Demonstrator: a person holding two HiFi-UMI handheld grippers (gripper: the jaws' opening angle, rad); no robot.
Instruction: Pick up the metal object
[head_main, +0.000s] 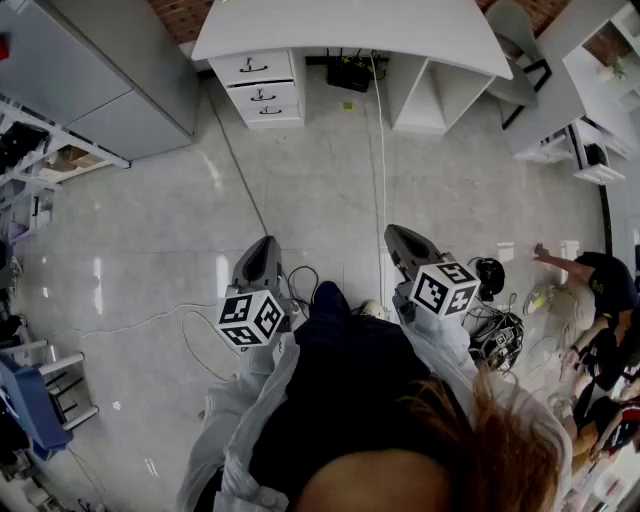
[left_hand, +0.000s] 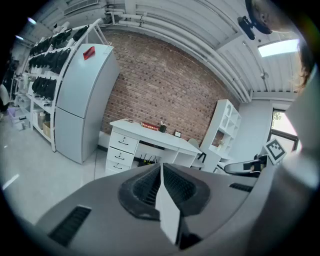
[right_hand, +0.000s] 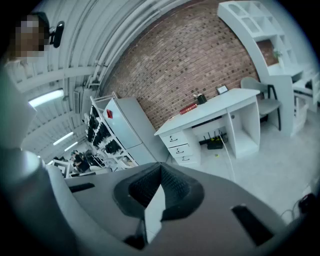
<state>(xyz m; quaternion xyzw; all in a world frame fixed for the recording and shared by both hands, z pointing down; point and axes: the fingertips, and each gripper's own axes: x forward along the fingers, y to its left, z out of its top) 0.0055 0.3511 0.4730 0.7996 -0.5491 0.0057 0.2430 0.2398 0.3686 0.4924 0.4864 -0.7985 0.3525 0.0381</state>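
1. Starting at the jaws: the left gripper (left_hand: 161, 167) has its jaws pressed together with nothing between them, and the right gripper (right_hand: 160, 169) is likewise closed and empty.
2. No metal object shows in any view, so its place cannot be told. The likely trouble is arriving at it with closed jaws, which would only push it away; they need to spread before any grasp.
3. Both grippers are held close to the person's body and point toward the desk (head_main: 350, 30). A hasty turn to search could swing one into the other, since they sit near each other.
4. Cables (head_main: 300, 282) loop on the floor (head_main: 300, 170) just by the feet. A step forward could catch one and cause a stumble.
5. The floor between the person and the desk is bare and gives the best room to move.
6. A fridge (head_main: 90, 70) and a rack (head_main: 50, 150) bound the left edge.
7. A crouching person (head_main: 600, 290) and a cable heap (head_main: 497, 338) crowd the right, so a reach there risks a bump.
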